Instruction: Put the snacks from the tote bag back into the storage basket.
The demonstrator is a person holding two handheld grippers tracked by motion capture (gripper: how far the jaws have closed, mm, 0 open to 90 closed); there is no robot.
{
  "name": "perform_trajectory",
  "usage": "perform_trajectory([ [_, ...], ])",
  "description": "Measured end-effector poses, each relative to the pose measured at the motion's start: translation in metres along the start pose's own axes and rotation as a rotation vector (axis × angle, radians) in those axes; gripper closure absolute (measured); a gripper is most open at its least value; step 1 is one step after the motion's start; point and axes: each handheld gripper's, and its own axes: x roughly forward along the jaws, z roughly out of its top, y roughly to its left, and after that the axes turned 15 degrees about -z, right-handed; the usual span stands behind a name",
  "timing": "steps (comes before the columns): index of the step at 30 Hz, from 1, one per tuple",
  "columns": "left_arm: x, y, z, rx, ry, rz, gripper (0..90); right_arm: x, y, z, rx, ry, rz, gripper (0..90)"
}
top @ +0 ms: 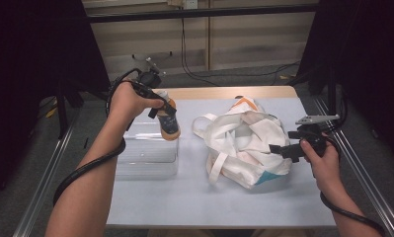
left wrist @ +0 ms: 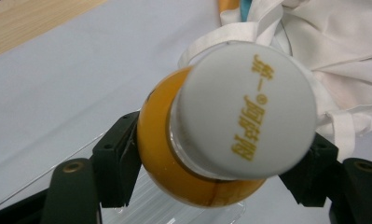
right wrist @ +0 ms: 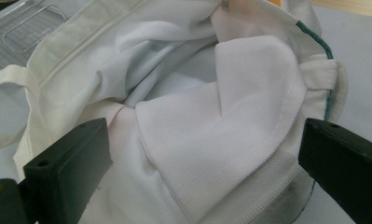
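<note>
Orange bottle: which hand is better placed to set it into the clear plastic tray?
Left. The left gripper already clamps the orange bottle above the clear tray. The right gripper sits open at the white tote bag.

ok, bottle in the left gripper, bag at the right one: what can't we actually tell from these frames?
- Bottle: left gripper view, its white cap covers the body, so the label is unreadable; too small in the high view.
- Bag contents: folds hide the inside in the high view and the right gripper view.
- Right gripper: jaws stand apart around a fold; whether the pads touch the cloth is unclear.
- Clear box: the left forearm hides its left wall in the high view.
</note>
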Motion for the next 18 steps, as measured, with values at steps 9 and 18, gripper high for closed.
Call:
perform_trajectory([
  [9,0.0055,0.0077,-0.0034,0.006,0.014,0.001,30.2,-0.0004,0.0000,0.0001,0.001,-0.002,0.000,1.9],
  [18,0.0074,0.0111,-0.0065,0.001,0.005,0.003,30.2,0.0005,0.0009,-0.0004,0.002,0.003,-0.002,2.0],
])
